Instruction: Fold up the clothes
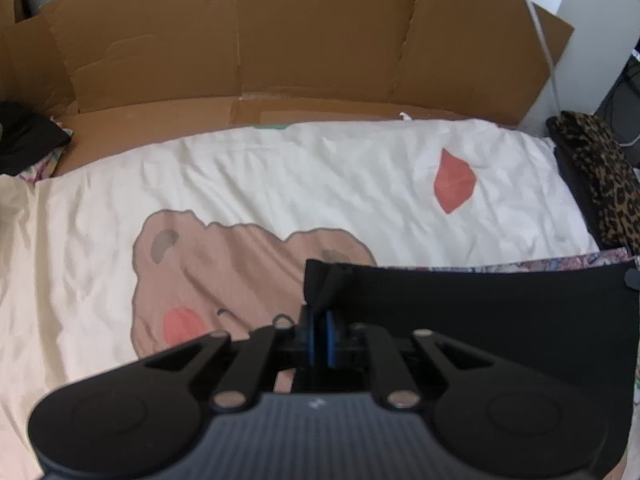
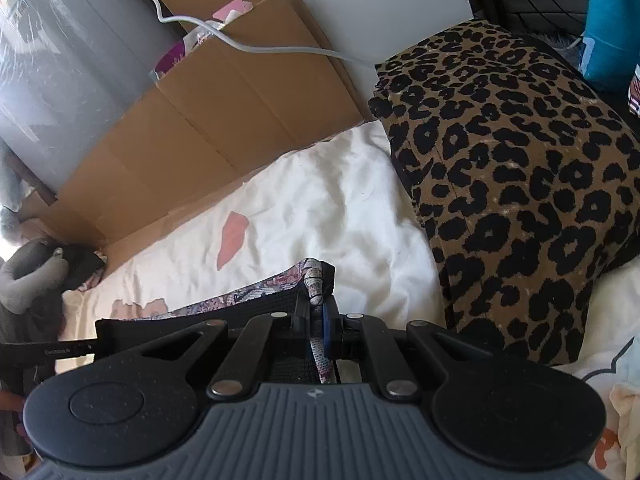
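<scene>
**Pinching both corners of the garment**

Gripping one corner of the black garment (image 1: 480, 312) in the left gripper (image 1: 320, 320), fingers pressed together on it. Clamping the other, floral-lined corner in the right gripper (image 2: 318, 308), stretching the cloth above the bedsheet (image 1: 280, 168).

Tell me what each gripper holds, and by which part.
Both hold the black garment with a floral reverse: left tongs pinch one top corner, right tongs the other.

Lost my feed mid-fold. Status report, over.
Left gripper shut on garment corner. Right gripper shut on the other corner. Garment stretched between them above the bedsheet. Leopard-print pile lies right, clear.
</scene>
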Tool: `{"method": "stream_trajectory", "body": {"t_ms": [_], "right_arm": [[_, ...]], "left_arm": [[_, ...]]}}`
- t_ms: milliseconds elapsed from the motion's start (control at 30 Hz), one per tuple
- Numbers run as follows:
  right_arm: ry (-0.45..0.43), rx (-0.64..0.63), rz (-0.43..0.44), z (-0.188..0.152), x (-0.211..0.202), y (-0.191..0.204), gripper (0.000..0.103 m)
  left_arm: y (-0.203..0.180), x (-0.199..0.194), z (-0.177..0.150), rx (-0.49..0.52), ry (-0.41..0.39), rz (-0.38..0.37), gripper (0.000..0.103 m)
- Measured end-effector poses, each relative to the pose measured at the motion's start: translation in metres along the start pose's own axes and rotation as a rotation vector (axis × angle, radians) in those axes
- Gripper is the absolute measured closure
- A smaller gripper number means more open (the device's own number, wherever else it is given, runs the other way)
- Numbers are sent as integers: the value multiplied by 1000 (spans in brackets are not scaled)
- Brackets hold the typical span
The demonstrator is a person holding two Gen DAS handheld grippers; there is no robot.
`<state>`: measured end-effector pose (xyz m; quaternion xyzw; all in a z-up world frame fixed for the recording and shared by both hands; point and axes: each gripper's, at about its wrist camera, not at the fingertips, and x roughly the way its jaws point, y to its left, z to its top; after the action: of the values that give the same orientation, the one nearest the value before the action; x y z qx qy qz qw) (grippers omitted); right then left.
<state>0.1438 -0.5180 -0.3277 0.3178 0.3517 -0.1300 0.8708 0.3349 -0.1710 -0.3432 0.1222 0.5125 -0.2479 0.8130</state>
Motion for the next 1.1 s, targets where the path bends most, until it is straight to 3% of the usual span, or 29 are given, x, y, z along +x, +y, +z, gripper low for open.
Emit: {"method": "stream_trajectory", "body": {"t_ms": [333,433,500,533,567,600,800,900,1100], "right_arm": [[66,38,-48,0,41,-9,98],[96,30,-62,1,56,-7,95],[102,38,-61,2,57,-8,83],[97,40,-57,3,53,-9,79],[84,44,-48,4,48,-10,63],[65,47,-44,4,41,-11,54],[-1,23,10,-8,2,-10,53],[2,-38,16,-20,-7,0,53],[39,-88,88,-46,-18,21,54]], "left_arm": [[-3,36,-9,-25,85,61,96],[-8,41,-12,-21,107,108,88],[-7,35,-11,-53,105,103,83],[-6,30,-11,-59,97,103,76],[-6,23,-12,-58,86,109,66],[-5,17,-12,-57,75,115,63],[-20,-27,-19,-30,-18,58,61],[-32,-35,-26,-60,-12,-1,61],[-70,-28,-45,-32,36,-24,64]]}}
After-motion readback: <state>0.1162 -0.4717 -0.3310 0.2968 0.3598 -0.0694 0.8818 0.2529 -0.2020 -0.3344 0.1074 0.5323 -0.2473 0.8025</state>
